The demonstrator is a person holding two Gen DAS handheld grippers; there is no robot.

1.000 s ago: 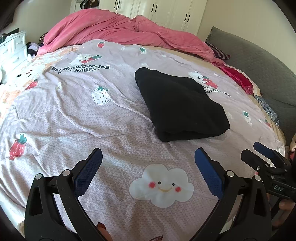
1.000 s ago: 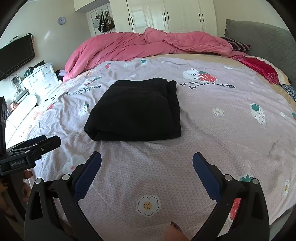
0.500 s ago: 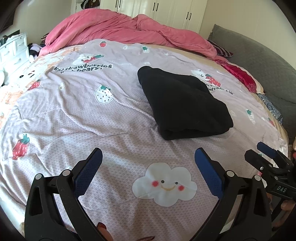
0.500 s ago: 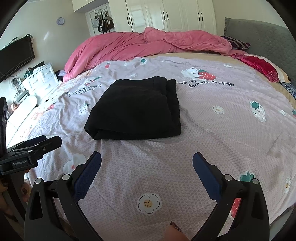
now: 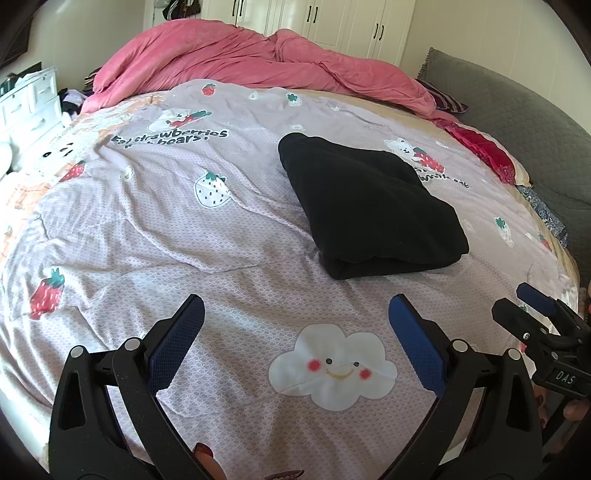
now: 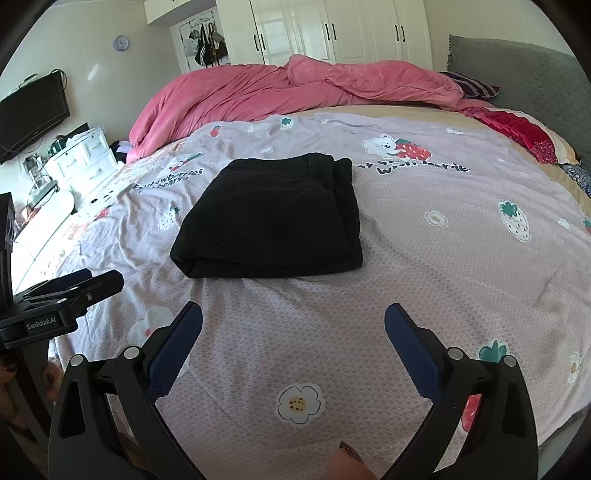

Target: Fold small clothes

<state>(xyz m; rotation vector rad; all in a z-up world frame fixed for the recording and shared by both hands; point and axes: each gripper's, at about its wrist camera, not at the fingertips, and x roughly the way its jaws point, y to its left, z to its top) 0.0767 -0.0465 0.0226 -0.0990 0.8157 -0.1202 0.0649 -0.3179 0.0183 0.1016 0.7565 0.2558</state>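
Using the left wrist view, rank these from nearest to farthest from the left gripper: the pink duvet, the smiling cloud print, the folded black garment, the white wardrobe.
1. Smiling cloud print, on the sheet just ahead of the left gripper, between its open fingers.
2. Folded black garment, mid-bed, ahead and to the right.
3. Pink duvet, heaped along the bed's far edge.
4. White wardrobe, against the wall behind the duvet.

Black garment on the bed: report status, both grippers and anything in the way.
Left gripper open, empty. Right gripper open, empty. Black garment folded flat on the bedsheet, untouched. Nothing between grippers and garment.
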